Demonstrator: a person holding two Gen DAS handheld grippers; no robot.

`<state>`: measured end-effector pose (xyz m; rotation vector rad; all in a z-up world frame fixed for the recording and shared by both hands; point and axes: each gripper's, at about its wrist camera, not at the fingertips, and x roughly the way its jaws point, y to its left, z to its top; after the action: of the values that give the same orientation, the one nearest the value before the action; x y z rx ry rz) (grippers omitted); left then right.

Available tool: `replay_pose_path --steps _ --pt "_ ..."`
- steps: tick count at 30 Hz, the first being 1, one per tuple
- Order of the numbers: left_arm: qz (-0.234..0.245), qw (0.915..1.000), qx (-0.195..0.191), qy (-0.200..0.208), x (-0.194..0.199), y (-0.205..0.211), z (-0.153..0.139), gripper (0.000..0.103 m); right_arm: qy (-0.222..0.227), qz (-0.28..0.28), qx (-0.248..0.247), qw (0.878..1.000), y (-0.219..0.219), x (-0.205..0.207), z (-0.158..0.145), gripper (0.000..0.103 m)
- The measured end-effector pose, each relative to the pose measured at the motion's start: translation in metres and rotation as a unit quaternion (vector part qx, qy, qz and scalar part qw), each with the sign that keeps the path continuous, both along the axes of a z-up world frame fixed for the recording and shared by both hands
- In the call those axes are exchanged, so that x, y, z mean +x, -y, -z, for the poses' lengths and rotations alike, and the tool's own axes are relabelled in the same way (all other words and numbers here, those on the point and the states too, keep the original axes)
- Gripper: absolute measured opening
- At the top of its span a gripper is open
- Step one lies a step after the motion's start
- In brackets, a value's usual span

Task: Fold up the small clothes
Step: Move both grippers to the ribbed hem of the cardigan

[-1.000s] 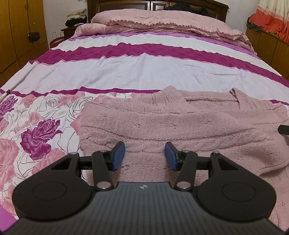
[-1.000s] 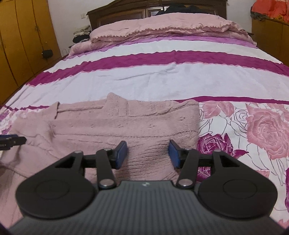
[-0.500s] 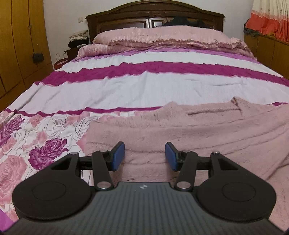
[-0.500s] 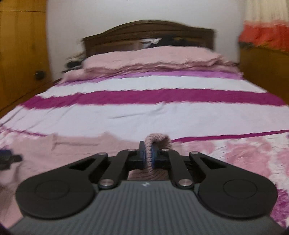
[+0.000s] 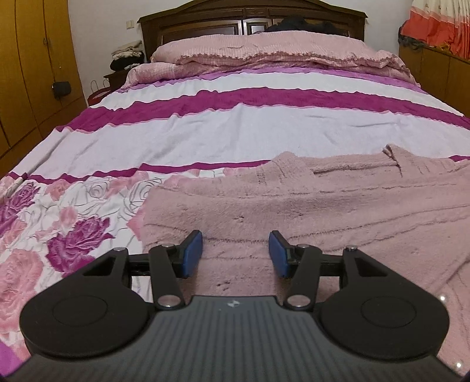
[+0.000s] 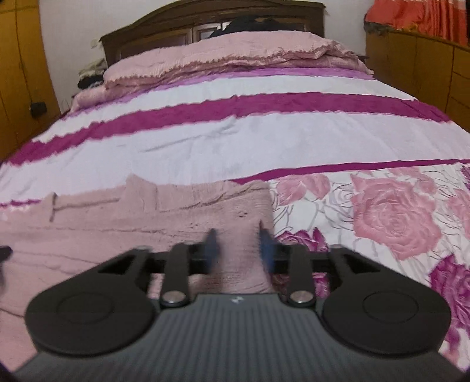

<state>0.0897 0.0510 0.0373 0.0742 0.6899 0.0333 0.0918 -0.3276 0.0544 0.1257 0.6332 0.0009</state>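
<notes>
A pink knitted sweater (image 5: 308, 205) lies flat on the bed, spread across the near part of the floral bedspread. My left gripper (image 5: 236, 253) is open, low over the sweater's left part, with its blue pads (image 5: 191, 252) apart. In the right wrist view the same sweater (image 6: 147, 217) lies with its right edge beside the roses. My right gripper (image 6: 238, 249) is open over that right edge, blurred by motion, with nothing between its pads (image 6: 265, 246). A dark tip of the left gripper (image 6: 5, 253) shows at the far left edge.
The bed carries a white and magenta striped cover (image 5: 235, 123), with pink pillows (image 5: 264, 50) by the wooden headboard (image 5: 249, 20). Wooden wardrobes (image 5: 29, 73) stand on the left, a wooden cabinet (image 6: 426, 70) on the right. Folded clothes (image 5: 127, 57) sit on a bedside stand.
My right gripper was shut on a fold of the sweater's edge half a second ago; now it has opened and the fabric lies down again. My left gripper stayed open, tilted lower.
</notes>
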Motion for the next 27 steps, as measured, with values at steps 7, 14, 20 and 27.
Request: replay_pose_path --steps 7,14,20,27 --pt "0.021 0.9998 0.002 0.002 -0.041 0.0 -0.036 0.058 0.003 -0.05 0.032 0.998 -0.003 -0.047 -0.039 0.05" --pt "0.048 0.9988 0.006 -0.01 -0.098 0.006 -0.062 0.065 -0.002 -0.109 0.038 0.993 -0.022 -0.102 -0.063 0.05" --pt "0.075 0.9969 0.004 -0.022 -0.157 0.009 -0.065 0.071 -0.02 -0.154 0.015 0.988 -0.042 -0.149 -0.059 0.05" --pt "0.091 0.9951 -0.002 -0.038 -0.215 0.009 -0.057 0.077 -0.044 -0.204 -0.031 0.978 -0.062 -0.198 -0.044 0.05"
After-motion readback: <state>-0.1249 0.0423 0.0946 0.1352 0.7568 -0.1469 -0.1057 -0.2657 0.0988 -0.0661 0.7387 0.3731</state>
